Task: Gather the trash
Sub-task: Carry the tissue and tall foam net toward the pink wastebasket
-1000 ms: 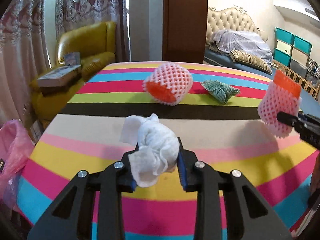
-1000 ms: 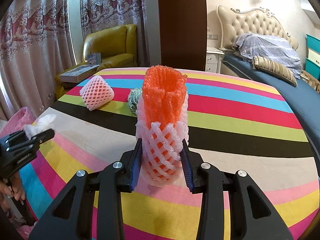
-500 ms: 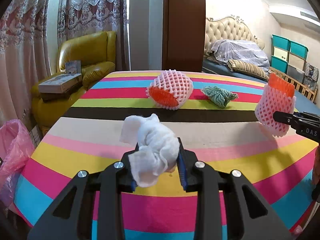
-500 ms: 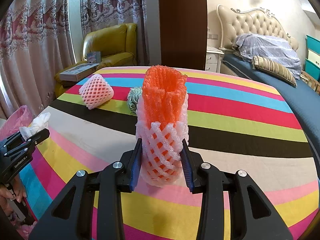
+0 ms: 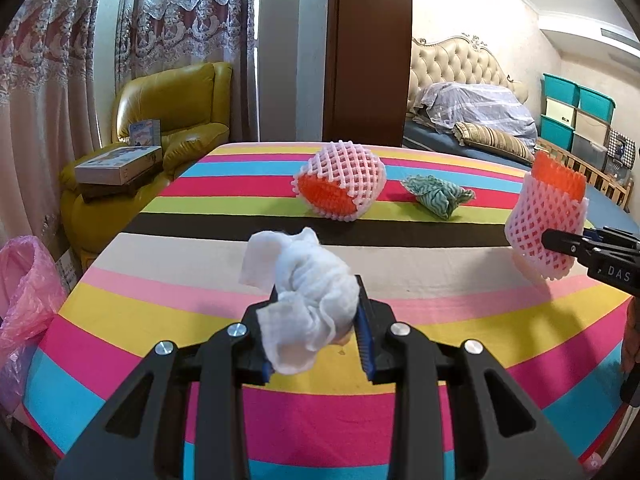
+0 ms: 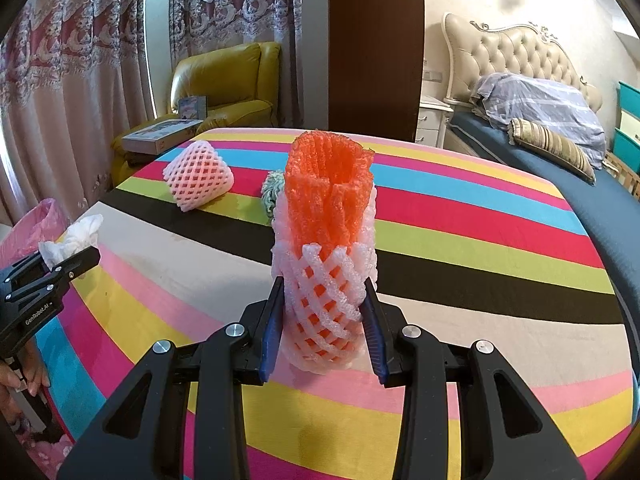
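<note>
My left gripper is shut on a crumpled white tissue, held above the striped table. The right wrist view shows that tissue in the left gripper at the table's left edge. My right gripper is shut on an upright pink-and-orange foam fruit net, also visible at the right of the left wrist view as the net. A second foam net lies on its side mid-table, with a crumpled green cloth to its right.
A pink plastic bag hangs off the table's left side. Behind it stands a yellow armchair with boxes on it. A bed lies past the table on the right, with teal storage bins beyond.
Both grips are unchanged. The left wrist view has tilted up a little, so the table objects sit lower in frame. The right gripper and its net have stayed in place.
</note>
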A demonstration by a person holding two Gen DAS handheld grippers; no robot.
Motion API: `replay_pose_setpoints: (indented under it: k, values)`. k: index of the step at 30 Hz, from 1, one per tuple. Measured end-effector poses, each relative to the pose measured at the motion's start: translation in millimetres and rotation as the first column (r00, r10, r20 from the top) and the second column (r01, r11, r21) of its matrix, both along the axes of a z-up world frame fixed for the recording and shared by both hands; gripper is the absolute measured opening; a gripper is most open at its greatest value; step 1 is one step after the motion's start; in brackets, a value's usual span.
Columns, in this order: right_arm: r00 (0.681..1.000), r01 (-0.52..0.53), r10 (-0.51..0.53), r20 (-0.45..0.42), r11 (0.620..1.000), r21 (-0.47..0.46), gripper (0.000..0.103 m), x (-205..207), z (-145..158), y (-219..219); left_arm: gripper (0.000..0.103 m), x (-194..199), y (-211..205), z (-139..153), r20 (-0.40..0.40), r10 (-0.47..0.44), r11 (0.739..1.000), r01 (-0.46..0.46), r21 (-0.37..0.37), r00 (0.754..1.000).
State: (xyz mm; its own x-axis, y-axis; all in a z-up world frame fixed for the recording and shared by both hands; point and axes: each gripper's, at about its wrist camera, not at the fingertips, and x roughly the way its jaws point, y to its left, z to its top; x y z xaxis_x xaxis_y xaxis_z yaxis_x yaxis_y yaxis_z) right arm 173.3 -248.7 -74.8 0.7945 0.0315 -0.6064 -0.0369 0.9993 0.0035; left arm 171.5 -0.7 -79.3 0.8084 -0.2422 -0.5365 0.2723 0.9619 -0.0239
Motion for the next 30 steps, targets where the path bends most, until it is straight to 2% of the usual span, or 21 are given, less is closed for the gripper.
replay_pose_setpoints:
  k: [5,8,15,24,30]
  values:
    - [0.999,-0.048,0.049,0.009,0.999,-0.014,0.036,-2,3,8,0.032,-7,4,4,0.014,0.017,1.000,-0.017,0.019,1.000]
    - [0.997,-0.078,0.079,-0.011,0.997,0.022,0.036,-8,1,17,0.033,-17,7,6,0.040,0.008,0.999,-0.010,0.052,0.999]
    - [0.982,-0.191,0.191,-0.015,0.982,-0.007,0.036,-20,6,64,0.034,-28,32,17,0.064,0.040,0.997,-0.044,0.063,0.997]
    - [0.949,-0.314,0.314,-0.032,0.949,-0.023,0.036,-25,14,113,0.034,-34,63,30,0.099,0.093,0.991,-0.102,0.091,0.991]
    - [0.919,-0.393,0.392,-0.038,0.918,-0.042,0.036,-25,22,147,0.034,-39,90,39,0.117,0.141,0.986,-0.151,0.075,0.983]
